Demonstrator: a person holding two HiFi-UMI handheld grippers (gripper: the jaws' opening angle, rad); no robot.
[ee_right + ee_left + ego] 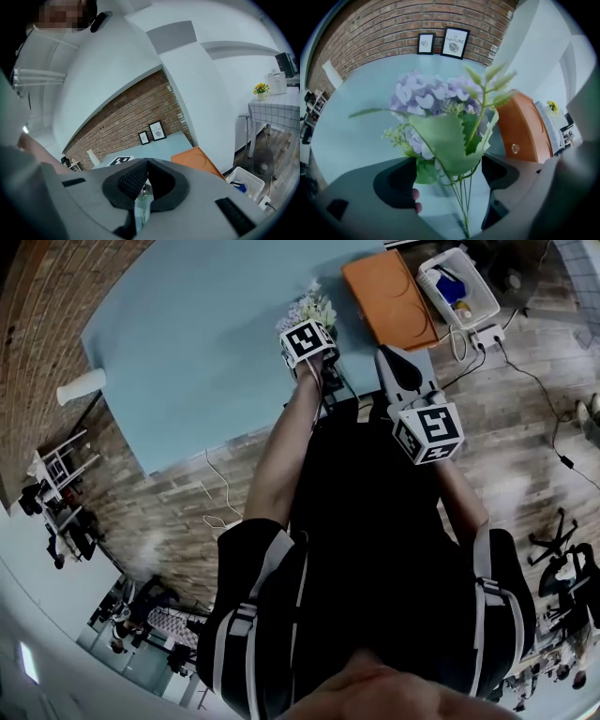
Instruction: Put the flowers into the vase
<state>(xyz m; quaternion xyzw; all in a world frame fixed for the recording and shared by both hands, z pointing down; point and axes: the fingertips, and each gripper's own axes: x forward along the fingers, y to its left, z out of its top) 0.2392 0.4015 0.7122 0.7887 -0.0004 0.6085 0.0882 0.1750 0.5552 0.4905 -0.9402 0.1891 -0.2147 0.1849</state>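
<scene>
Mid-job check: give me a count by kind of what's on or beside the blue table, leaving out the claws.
Flower bunch: 1
Clear vase, only glimpsed around the stems: 1
Framed pictures: 2
Orange tray: 1
White cylinder: 1
White bin on the floor: 1
Total: 7

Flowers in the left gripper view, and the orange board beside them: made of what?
Flowers: look artificial, likely fabric or plastic. The leaf is flat and matte with a cleanly cut serrated edge, and the stems are thin and wire-like.
Orange board: possibly wood or laminate, with a smooth, even satin surface. Which of the two, the look leaves open.
</scene>
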